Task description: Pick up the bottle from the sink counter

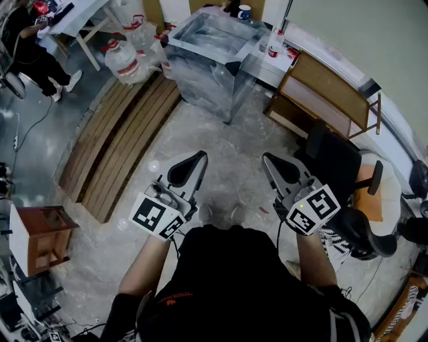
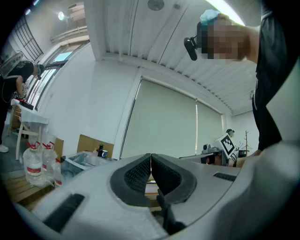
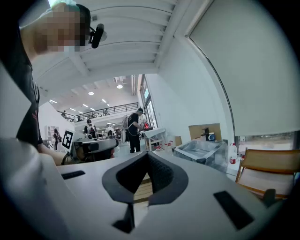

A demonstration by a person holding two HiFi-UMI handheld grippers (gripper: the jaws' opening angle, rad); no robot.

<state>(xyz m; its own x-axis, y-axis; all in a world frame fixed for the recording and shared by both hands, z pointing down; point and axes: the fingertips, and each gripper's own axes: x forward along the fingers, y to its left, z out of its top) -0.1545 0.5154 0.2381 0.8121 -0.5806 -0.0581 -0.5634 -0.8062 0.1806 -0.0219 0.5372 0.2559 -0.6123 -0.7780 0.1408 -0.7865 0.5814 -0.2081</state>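
Observation:
A small clear bottle with a red label (image 1: 273, 44) stands on the right end of the steel sink counter (image 1: 200, 60), far ahead of me. The right gripper view also shows the bottle (image 3: 233, 153), beside the sink basin (image 3: 199, 151). My left gripper (image 1: 200, 155) and right gripper (image 1: 265, 157) are held side by side at waist height over the floor, well short of the counter. Both point forward. The left gripper (image 2: 150, 157) is shut with its ribbed pads together and nothing between them. The right gripper (image 3: 147, 155) is also shut and empty.
Several big water jugs (image 1: 124, 60) stand left of the sink, by a low slatted wooden bench (image 1: 120, 140). A wooden chair (image 1: 328, 93) and a black office chair (image 1: 341, 167) are on the right. A mug (image 1: 244, 11) sits at the counter's back. A person (image 1: 33, 50) stands far left.

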